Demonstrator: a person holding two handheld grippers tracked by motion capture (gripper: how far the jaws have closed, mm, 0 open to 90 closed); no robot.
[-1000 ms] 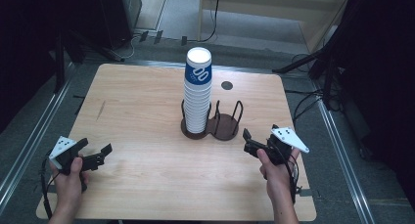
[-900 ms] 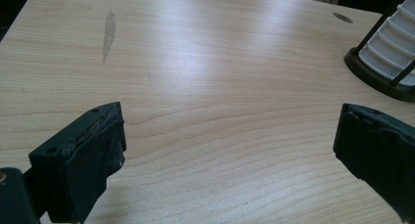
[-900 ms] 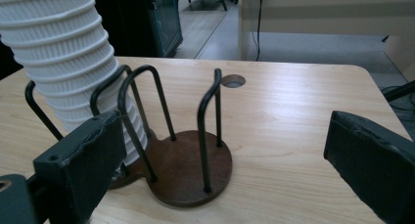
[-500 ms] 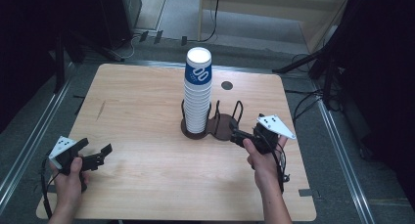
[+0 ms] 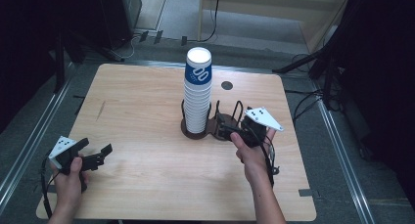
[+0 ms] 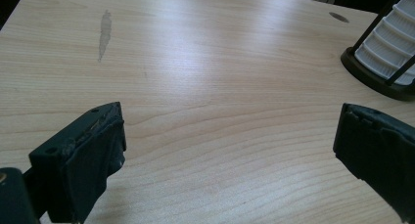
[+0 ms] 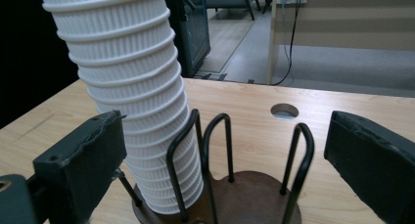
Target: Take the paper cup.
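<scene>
White ribbed paper cups stand nested in one tall stack (image 5: pixel 197 94), the top cup banded blue; the count of cups cannot be told. One stack sits in one dark wire holder with a round brown base (image 5: pixel 214 125) and two bays, the right bay empty, near the middle of the wooden table (image 5: pixel 137 170). Of two grippers, the right gripper (image 5: pixel 226 127) has its jaws wide apart, flanking the empty bay's wire loops, the stack just beside the left jaw. The left gripper (image 5: pixel 98 154), jaws apart and holding nothing, lies well away at the near left corner.
</scene>
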